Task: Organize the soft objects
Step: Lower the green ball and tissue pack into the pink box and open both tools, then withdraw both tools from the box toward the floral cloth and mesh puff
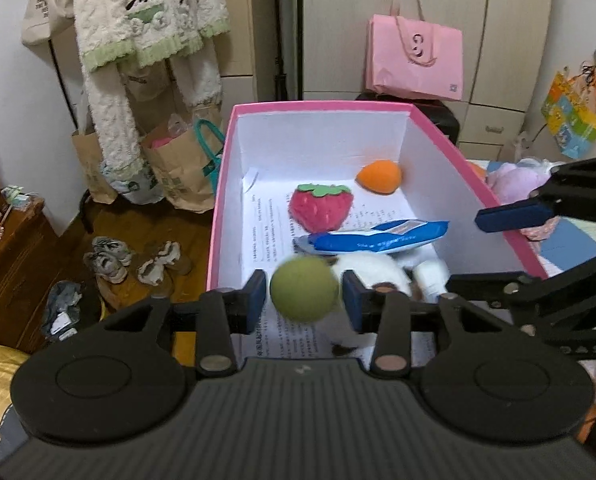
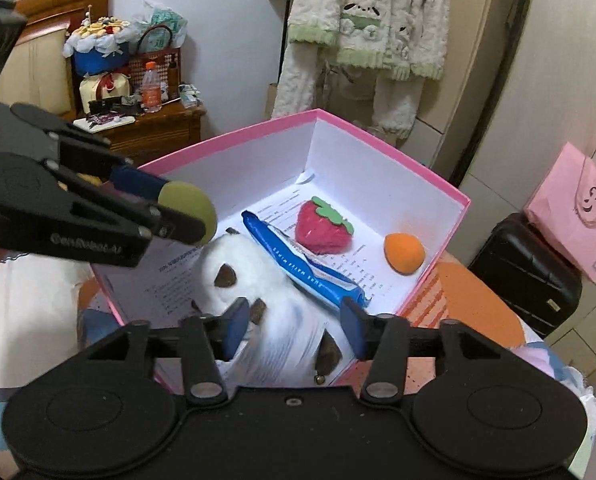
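Note:
A pink box (image 1: 322, 106) (image 2: 378, 148) with white walls holds a red plush strawberry (image 1: 322, 210) (image 2: 324, 228), an orange plush fruit (image 1: 380, 176) (image 2: 404, 254) and a blue packet (image 1: 378, 236) (image 2: 298, 264). My left gripper (image 1: 304, 300) (image 2: 185, 210) hangs over the box's near end. A blurred green ball (image 1: 304, 292) (image 2: 189, 204) sits between its pads with slim gaps on both sides. My right gripper (image 2: 293, 324) (image 1: 464, 252) is open around a blurred white plush with brown patches (image 2: 265, 280) (image 1: 378, 276), which lies in the box.
Printed paper sheets (image 1: 265, 224) line the box floor. Shoes (image 1: 109, 258) and paper bags (image 1: 177, 168) are on the floor to the left. A pink bag (image 1: 414, 60) on a black suitcase (image 2: 526, 272) stands behind. A purple plush (image 1: 514, 180) lies right of the box.

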